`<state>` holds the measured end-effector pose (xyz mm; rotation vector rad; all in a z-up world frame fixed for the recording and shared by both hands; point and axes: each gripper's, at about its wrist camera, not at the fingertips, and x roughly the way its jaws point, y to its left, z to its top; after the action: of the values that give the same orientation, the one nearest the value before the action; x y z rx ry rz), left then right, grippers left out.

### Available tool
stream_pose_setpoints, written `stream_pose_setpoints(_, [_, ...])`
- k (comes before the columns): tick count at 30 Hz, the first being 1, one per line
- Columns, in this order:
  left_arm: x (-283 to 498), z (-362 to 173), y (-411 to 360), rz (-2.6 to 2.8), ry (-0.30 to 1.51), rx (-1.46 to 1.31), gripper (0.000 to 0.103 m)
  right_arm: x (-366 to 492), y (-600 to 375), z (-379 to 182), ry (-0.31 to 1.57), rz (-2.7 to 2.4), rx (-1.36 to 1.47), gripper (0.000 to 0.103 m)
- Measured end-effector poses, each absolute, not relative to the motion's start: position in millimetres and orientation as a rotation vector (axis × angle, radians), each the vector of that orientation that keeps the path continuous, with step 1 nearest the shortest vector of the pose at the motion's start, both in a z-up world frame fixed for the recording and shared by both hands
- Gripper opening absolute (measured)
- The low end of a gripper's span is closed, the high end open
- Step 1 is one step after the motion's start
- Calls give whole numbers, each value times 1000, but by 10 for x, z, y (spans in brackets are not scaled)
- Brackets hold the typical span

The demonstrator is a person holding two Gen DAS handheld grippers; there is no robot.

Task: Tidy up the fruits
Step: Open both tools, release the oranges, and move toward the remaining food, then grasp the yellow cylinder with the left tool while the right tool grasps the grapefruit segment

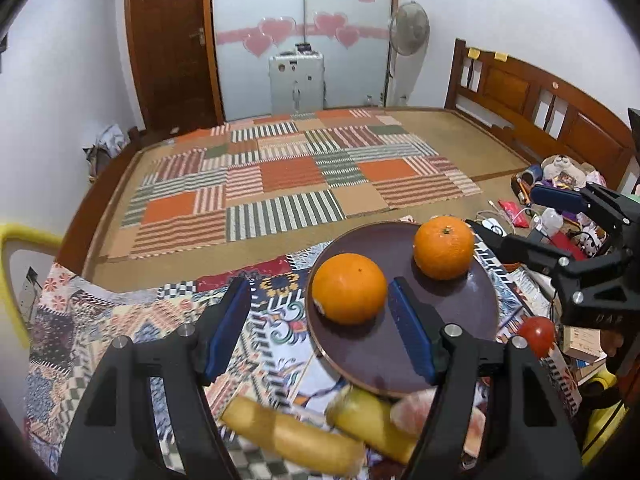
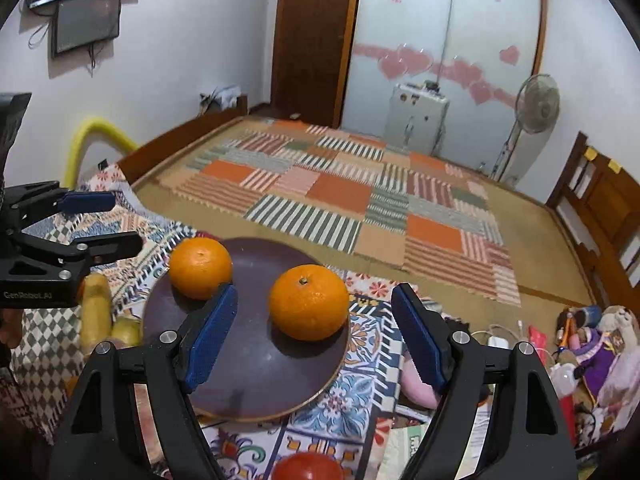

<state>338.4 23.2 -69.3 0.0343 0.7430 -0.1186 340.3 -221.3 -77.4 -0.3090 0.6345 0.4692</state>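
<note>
The bed, bare but for a patchwork striped mat, fills the far part of both views, with a patterned quilt spread over its near end. On the quilt sits a dark round plate, and two oranges rest on it, apart from each other: the stem-up orange toward the right-hand side and the other orange toward the left. The left tool stands wide open, one blue pad over the quilt and the other over the plate, with the other orange just ahead between them, not gripped. The right tool is likewise spread wide and holds nothing, the stem-up orange lying between its pads without touching either. Two bananas lie on the quilt beside the plate's near rim, blurred, next to a pale pink fruit piece I cannot name. A small red tomato sits off the plate to the right
</note>
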Motion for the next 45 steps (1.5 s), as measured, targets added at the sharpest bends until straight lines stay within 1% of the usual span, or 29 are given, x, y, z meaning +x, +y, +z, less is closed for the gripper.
stream_pose_setpoints(5, [3090,-581,360,-103,721,23,72,3135,-2242,-682,578,471,-282,77])
stream_pose_setpoints(10, [2813,-587,460,-92,725,9,72,2892,-2221,-720,551,484,-258,77])
stream_pose_setpoints(22, [2322,-967,432,-87,779,19,72,2535,-2231,-1081,577,516,-208,77])
stream_pose_setpoints(30, [2166,-1181,306,-114,793,2,72,2276,-2113,-1404,619,578,-240,76])
stream_pose_setpoints(31, [2169,-1200,295,-114,794,3,72,2270,-2089,-1456,628,584,-245,74])
stream_pose_setpoints(32, [2176,-1221,291,-114,796,2,72,2275,-2072,-1507,637,586,-247,69])
stream_pose_setpoints(33, [2195,-1251,292,-114,803,-1,72,2271,-2071,-1540,645,588,-247,66])
stream_pose_setpoints(35, [2239,-1304,299,-113,816,-10,69,2321,-2069,-1626,676,601,-233,56])
stream_pose_setpoints(37, [2289,-1352,313,-114,827,-19,62,2357,-2069,-1684,695,603,-222,48])
stream_pose_setpoints(38, [2323,-1379,319,-118,837,-26,59,2382,-2075,-1706,705,607,-214,46])
stream_pose_setpoints(40, [2391,-1444,327,-122,852,-31,53,2414,-2081,-1737,715,624,-199,45])
stream_pose_setpoints(42, [2445,-1508,327,-115,860,-29,50,2411,-2066,-1754,712,630,-198,43])
stream_pose_setpoints(44, [2470,-1566,340,-116,866,-35,45,2390,-2043,-1756,703,641,-205,35])
stream_pose_setpoints(45, [2470,-1573,346,-123,859,-46,44,2386,-2036,-1760,702,649,-206,33])
